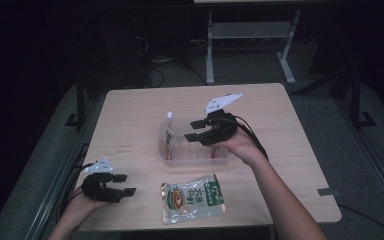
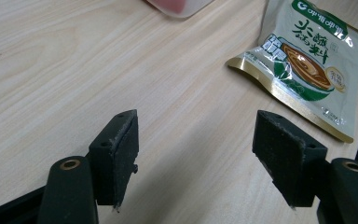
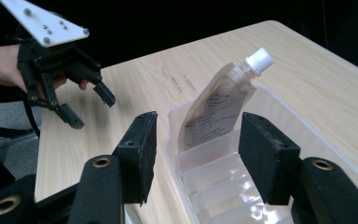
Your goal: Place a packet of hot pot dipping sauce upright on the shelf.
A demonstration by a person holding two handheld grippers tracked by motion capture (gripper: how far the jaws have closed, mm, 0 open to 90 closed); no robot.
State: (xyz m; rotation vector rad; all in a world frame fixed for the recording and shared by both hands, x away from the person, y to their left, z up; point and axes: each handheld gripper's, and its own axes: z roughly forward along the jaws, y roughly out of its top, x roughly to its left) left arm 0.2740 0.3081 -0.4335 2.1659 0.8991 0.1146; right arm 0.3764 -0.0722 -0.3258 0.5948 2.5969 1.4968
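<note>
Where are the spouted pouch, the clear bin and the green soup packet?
spouted pouch [image 3: 214, 112]: right gripper view, on its printed face.
clear bin [image 1: 195, 161]: high view, on its near wall.
green soup packet [image 2: 307, 60]: left gripper view, on the bowl picture.

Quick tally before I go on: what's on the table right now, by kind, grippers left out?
Spouted pouches: 1, the pouch with a white cap, standing in the end of the bin
Flat packets: 1, the green packet, lying on the table in front of the bin
Clear plastic bins: 1, the bin
Total: 3
</note>
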